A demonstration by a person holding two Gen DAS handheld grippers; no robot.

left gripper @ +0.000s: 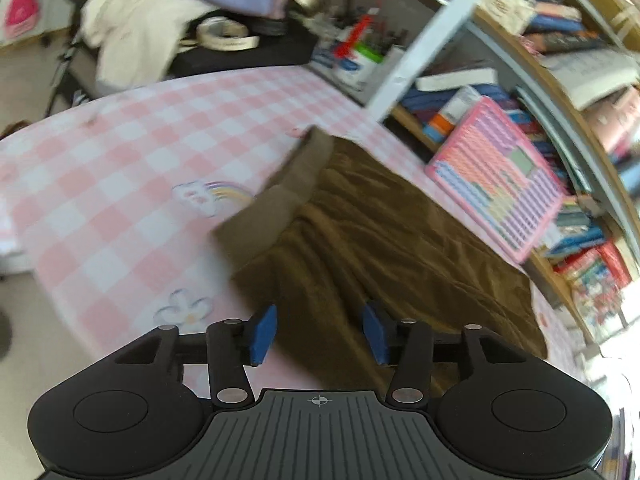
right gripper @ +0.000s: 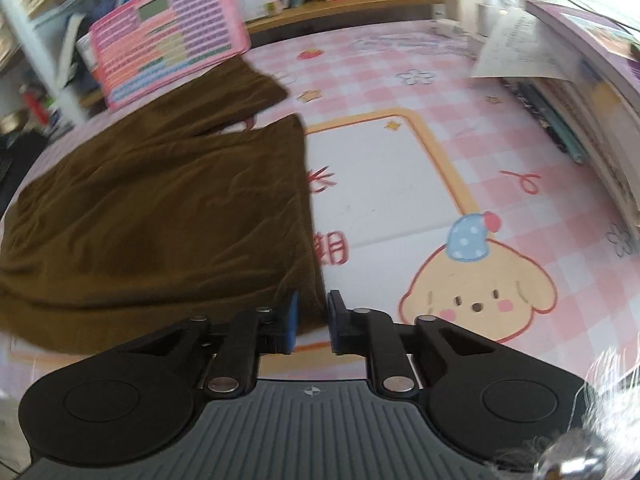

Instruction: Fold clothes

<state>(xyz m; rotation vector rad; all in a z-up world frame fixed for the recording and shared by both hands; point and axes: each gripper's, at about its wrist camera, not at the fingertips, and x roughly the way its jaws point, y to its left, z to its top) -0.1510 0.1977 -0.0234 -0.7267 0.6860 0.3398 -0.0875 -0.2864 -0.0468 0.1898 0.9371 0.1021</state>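
A brown garment [left gripper: 384, 232] lies folded over on the pink checked tablecloth [left gripper: 120, 168]; it also shows in the right wrist view [right gripper: 160, 208]. My left gripper [left gripper: 320, 334] is open, its blue pads apart just above the garment's near edge. My right gripper [right gripper: 312, 322] has its pads a small gap apart around the garment's near right corner; the cloth edge sits between them, and whether they pinch it is unclear.
A pink patterned board [left gripper: 504, 184] leans against a bookshelf [left gripper: 560, 80] beyond the garment. A cluttered side table with cream cloth [left gripper: 132, 20] stands at the far left. Stacked books and papers [right gripper: 580, 72] sit at the table's right. The tablecloth [right gripper: 440, 160] shows a puppy drawing.
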